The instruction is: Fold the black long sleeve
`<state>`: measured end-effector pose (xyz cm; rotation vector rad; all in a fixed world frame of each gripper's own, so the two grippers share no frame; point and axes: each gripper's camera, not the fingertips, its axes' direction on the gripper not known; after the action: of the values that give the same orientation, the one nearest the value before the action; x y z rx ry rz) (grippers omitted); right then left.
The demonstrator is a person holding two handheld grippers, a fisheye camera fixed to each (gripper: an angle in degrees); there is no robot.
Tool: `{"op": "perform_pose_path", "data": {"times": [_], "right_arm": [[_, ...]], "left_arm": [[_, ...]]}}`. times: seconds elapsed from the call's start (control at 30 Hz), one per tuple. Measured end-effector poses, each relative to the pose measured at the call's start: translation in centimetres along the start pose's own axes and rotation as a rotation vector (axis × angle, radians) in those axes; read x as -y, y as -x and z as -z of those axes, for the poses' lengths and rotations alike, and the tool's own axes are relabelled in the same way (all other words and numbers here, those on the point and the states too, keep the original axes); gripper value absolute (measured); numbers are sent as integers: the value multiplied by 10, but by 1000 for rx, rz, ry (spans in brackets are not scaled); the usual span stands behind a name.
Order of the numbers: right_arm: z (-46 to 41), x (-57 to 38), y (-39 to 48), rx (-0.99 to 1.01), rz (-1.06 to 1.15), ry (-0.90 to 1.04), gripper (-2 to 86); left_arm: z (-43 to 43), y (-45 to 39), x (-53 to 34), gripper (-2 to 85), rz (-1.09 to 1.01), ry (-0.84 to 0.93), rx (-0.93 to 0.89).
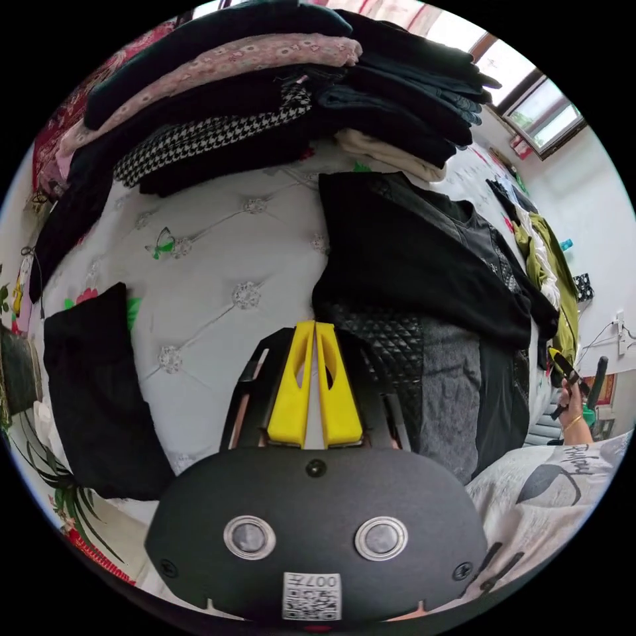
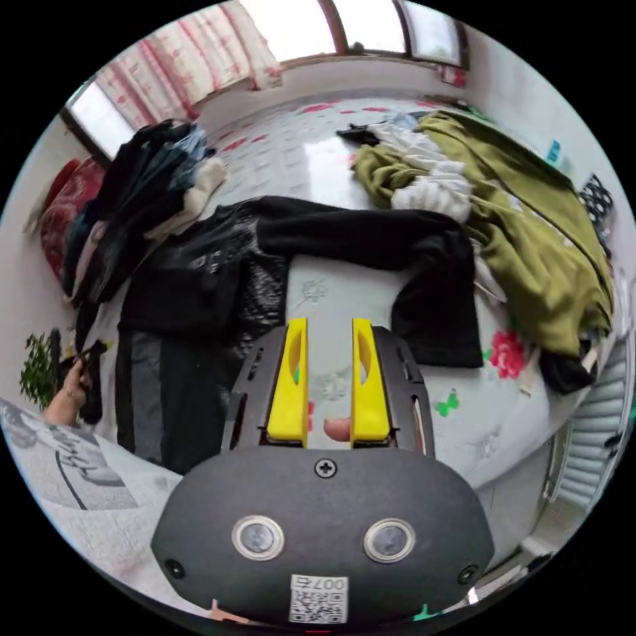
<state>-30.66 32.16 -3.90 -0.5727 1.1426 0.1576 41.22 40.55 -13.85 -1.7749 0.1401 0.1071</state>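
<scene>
Right gripper parted above black long sleeve, sleeve outstretched.

Home bedroom, quilted bed, stacked clothes, window

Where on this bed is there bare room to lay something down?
Bare quilt lies between the folded stack, the black long sleeve and a small black garment. Another patch sits under its bent sleeve. The olive pile is crowded.
</scene>
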Motion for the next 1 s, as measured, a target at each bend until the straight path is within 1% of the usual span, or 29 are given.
{"op": "perform_pose_path", "data": {"times": [0.03, 0.1, 0.17, 0.2, 0.27, 0.33, 0.37, 0.47, 0.53, 0.6, 0.63, 0.7, 0.73, 0.8, 0.83, 0.9, 0.93, 1.0], "right_arm": [[4, -3, -14, -51, -56, -17, 80], [12, -17, -65, -196, -262, -38, 91], [7, -29, -95, -222, -359, -17, 95], [-4, -35, -109, -189, -392, 20, 94], [-24, -39, -122, -136, -419, 89, 85], [-23, -40, -118, -170, -396, 33, 63], [-27, -36, -116, -150, -374, 59, 47], [-21, -20, -110, -145, -368, 50, 16], [0, -4, -96, -138, -306, -24, 7], [50, 26, -62, -97, -193, -192, 1], [64, 34, -50, -78, -155, -235, 0], [130, 61, 16, 2, 64, -429, -1], [146, 66, 35, 29, 128, -467, -2], [198, 74, 118, 175, 402, -558, -2], [208, 73, 139, 221, 483, -573, -2], [235, 52, 228, 397, 778, -576, -1], [237, 45, 250, 443, 850, -561, -1], [224, 6, 332, 608, 1082, -442, 0]], "left_arm": [[5, 5, -13, -10, 26, -1, -12], [9, 8, -33, -10, 61, 5, -27], [12, 7, -52, -10, 79, 18, -38], [13, 5, -64, -10, 82, 31, -42], [13, -1, -78, -10, 80, 55, -50], [14, -8, -92, -10, 75, 75, -57], [15, -9, -95, -10, 75, 76, -63], [23, -14, -110, -10, 74, 66, -90], [29, -14, -117, -10, 64, 60, -93], [36, -13, -124, -10, 59, 53, -94], [41, -10, -130, -10, 60, 49, -95], [48, -4, -138, -10, 67, 40, -98], [52, 1, -144, -10, 76, 32, -103], [60, 9, -153, -10, 92, 16, -116], [66, 14, -159, -10, 104, 4, -126], [74, 22, -169, -10, 118, -16, -137], [79, 26, -177, -9, 124, -28, -142], [85, 33, -187, -9, 133, -38, -150]]}}
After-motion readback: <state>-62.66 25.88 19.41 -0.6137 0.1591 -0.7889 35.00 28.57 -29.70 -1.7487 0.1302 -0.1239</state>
